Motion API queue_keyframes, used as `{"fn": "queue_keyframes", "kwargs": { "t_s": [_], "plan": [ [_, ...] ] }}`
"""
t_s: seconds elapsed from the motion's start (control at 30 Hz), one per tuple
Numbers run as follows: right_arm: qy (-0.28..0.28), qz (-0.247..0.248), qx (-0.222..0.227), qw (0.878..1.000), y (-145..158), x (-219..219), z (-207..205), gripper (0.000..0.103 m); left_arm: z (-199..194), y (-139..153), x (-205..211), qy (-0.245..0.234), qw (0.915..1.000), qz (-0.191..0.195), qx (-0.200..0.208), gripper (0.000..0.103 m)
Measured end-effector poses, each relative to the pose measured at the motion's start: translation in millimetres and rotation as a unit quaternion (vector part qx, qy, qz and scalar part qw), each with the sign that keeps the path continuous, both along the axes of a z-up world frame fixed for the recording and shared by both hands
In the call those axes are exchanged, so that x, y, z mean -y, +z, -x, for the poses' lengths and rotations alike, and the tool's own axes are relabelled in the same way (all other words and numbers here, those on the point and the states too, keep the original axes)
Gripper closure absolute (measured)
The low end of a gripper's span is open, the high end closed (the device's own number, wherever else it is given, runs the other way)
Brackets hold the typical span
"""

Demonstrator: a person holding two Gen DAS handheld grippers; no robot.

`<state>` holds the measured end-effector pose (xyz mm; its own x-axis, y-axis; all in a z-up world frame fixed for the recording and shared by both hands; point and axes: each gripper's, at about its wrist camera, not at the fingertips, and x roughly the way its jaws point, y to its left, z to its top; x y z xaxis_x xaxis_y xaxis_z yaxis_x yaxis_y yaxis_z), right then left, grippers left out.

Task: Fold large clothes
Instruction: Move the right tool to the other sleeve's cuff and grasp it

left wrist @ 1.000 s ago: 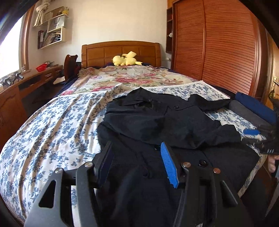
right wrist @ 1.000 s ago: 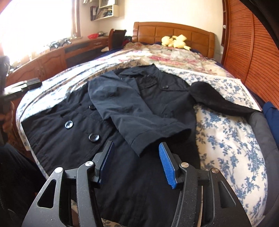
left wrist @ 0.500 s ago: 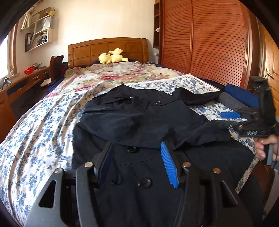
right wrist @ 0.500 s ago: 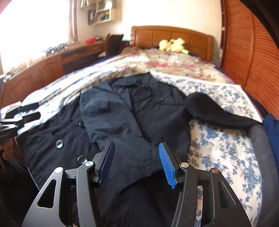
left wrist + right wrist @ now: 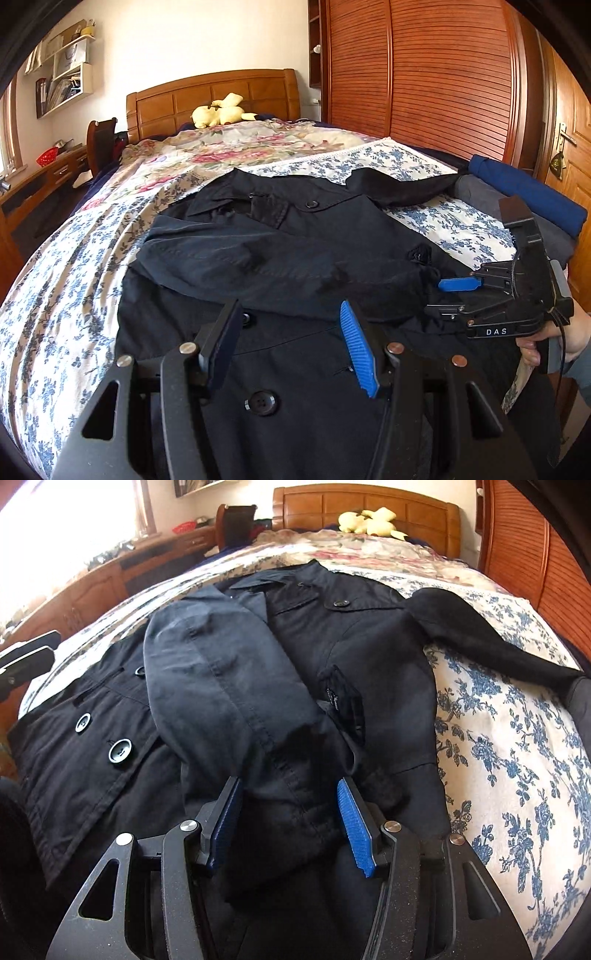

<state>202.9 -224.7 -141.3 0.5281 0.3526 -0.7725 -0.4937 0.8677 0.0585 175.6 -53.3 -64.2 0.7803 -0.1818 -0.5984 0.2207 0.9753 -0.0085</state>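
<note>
A black buttoned coat (image 5: 280, 254) lies spread on the flower-print bed (image 5: 66, 273), collar toward the headboard. One sleeve (image 5: 229, 701) is folded across its front; the other sleeve (image 5: 491, 642) lies stretched out to the right. My left gripper (image 5: 291, 343) is open and empty, just above the coat's lower front near a button (image 5: 260, 402). My right gripper (image 5: 291, 823) is open, its jaws on either side of the folded sleeve's cuff (image 5: 291, 812), not closed on it. The right gripper also shows in the left wrist view (image 5: 450, 295) at the coat's right edge.
Folded blue and grey clothes (image 5: 528, 192) lie at the bed's right edge. A yellow plush toy (image 5: 221, 114) sits by the wooden headboard (image 5: 214, 96). A slatted wardrobe (image 5: 443, 74) stands to the right, a wooden desk (image 5: 92, 587) and chair (image 5: 236, 524) to the left.
Both grippers have moved lower and closer to the coat. The right gripper has come up to the folded sleeve's cuff, which now lies between its open jaws.
</note>
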Motion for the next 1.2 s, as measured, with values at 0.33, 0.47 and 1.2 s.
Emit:
{"fn": "queue_keyframes", "kwargs": {
  "t_s": [0.33,0.47,1.2],
  "plan": [
    [0.003,-0.033,0.026,0.999,31.7,23.3,22.4,0.049,-19.2,1.2,17.2,-0.006,1.0,0.0,0.001,0.049],
    [-0.009,-0.038,0.044,0.998,47.3,40.9,25.1,0.049,-34.8,-1.3,16.3,-0.006,0.9999,0.012,-0.003,0.049],
    [-0.164,-0.018,0.056,0.985,50.1,127.5,-107.4,0.041,-90.1,-40.8,9.9,-0.021,0.9992,0.03,0.016,0.049]
  ]
}}
